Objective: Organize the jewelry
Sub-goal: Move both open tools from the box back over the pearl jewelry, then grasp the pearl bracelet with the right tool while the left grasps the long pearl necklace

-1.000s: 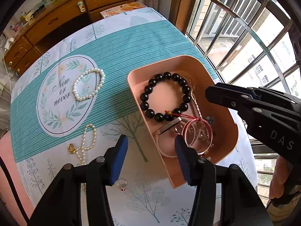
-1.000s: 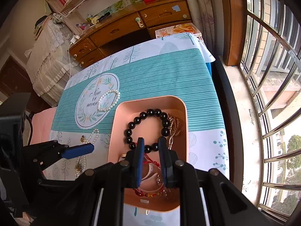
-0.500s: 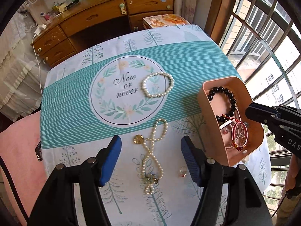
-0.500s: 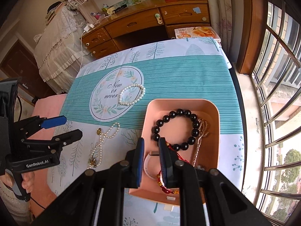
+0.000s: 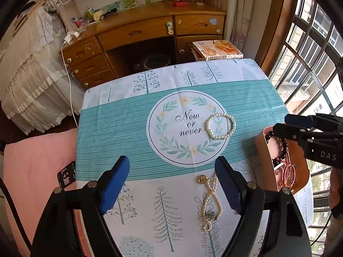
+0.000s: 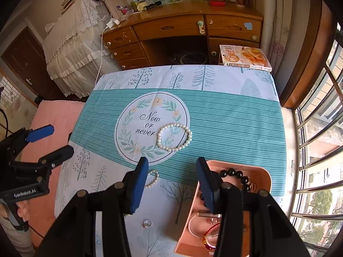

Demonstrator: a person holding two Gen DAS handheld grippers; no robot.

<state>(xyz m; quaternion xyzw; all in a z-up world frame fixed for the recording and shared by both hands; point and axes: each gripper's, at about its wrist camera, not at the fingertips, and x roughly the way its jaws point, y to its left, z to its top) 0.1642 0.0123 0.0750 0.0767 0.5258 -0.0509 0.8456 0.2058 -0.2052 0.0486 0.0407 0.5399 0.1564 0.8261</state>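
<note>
Pink tray sits at the surface's right edge, holding a black bead bracelet and red bangles; my right tongs spread wide, empty, above its left rim; my left tongs also released, empty; pearl bracelet lies on the printed circle; pearl necklace near the front; small ring beside the tray.

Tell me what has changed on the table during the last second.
Right gripper opened its jaws wide above the pink plastic tray. Left gripper, open, swung away from the tray to the left. White pearl bracelet and long pearl necklace stayed put.
</note>
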